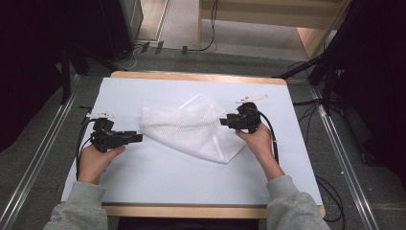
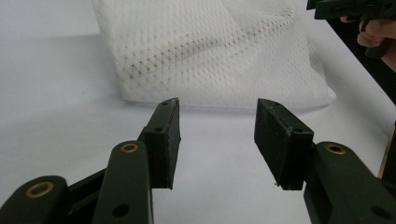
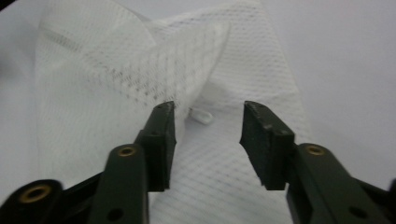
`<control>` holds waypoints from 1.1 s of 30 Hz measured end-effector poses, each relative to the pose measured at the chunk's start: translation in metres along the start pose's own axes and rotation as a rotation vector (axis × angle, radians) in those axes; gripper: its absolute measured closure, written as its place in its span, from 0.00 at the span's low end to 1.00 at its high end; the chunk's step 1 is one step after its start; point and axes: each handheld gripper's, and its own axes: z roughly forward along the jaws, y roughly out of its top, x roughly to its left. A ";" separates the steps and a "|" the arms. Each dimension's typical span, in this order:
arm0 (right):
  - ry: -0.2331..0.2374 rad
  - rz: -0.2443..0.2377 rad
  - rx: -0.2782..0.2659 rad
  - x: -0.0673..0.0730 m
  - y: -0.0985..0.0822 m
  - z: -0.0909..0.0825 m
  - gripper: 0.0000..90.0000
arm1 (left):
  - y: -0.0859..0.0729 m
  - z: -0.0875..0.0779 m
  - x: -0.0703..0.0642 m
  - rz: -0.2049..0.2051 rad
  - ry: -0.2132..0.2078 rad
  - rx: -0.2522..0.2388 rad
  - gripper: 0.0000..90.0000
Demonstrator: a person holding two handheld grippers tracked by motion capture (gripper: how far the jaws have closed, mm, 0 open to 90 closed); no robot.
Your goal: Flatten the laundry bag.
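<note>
The white mesh bag (image 1: 194,128) lies loosely folded near the middle of the bench (image 1: 158,179), somewhat toward the far edge, one flap doubled over itself. Both grippers stand clear of it. The left gripper (image 1: 135,137) hovers just beside the bag's left edge with its fingers (image 2: 163,140) spread and nothing between them; the right gripper (image 1: 224,121) sits at the bag's right side, fingers (image 3: 161,144) likewise spread over the mesh without pinching it. This looks like a pause between grasps in folding or flattening the bag. The next move probably calls for each gripper to pick a fresh edge or corner and close on a single layer of mesh.
</note>
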 end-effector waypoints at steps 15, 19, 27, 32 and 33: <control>0.131 -0.002 0.025 0.019 0.008 0.036 0.96 | -0.003 -0.009 0.007 -0.023 0.024 -0.010 0.56; 0.167 -0.032 -0.010 0.034 0.010 0.024 0.97 | 0.001 -0.012 0.004 -0.030 0.033 -0.016 0.56; 0.223 -0.110 -0.007 0.070 -0.005 0.007 0.97 | 0.012 -0.014 -0.006 -0.008 0.060 -0.012 0.56; 0.258 -0.125 0.001 0.087 -0.019 0.000 0.97 | 0.022 -0.013 -0.013 0.013 0.055 -0.009 0.55; 0.265 -0.134 0.001 0.090 -0.023 0.000 0.97 | 0.024 -0.013 -0.014 0.017 0.047 -0.009 0.55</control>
